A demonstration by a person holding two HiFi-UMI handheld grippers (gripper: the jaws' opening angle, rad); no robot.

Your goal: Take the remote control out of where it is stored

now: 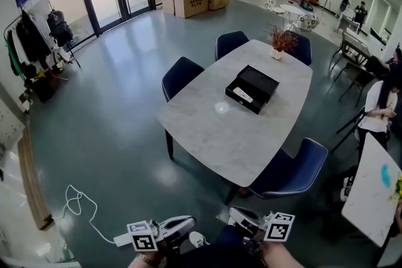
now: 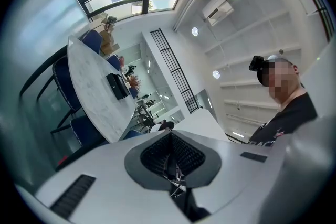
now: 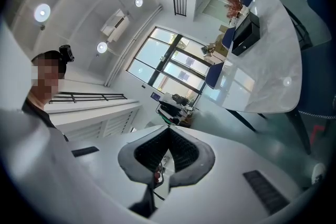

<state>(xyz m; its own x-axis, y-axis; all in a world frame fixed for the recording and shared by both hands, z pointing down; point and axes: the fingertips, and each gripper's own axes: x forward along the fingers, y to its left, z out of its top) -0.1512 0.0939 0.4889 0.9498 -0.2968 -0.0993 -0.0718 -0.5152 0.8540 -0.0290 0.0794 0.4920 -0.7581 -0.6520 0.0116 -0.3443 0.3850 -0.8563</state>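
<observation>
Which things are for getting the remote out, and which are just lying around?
For the job: remote control, the open black box it lies in, left gripper, right gripper.
Just lying about: potted plant, blue chairs, cardboard boxes, white cable on the floor.

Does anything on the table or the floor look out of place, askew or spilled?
Nothing is spilled or tipped over. The open black box lies at an angle to the edges of the table, with the remote control inside. On the floor, a loose white cable lies in loops, which looks untidy.
</observation>
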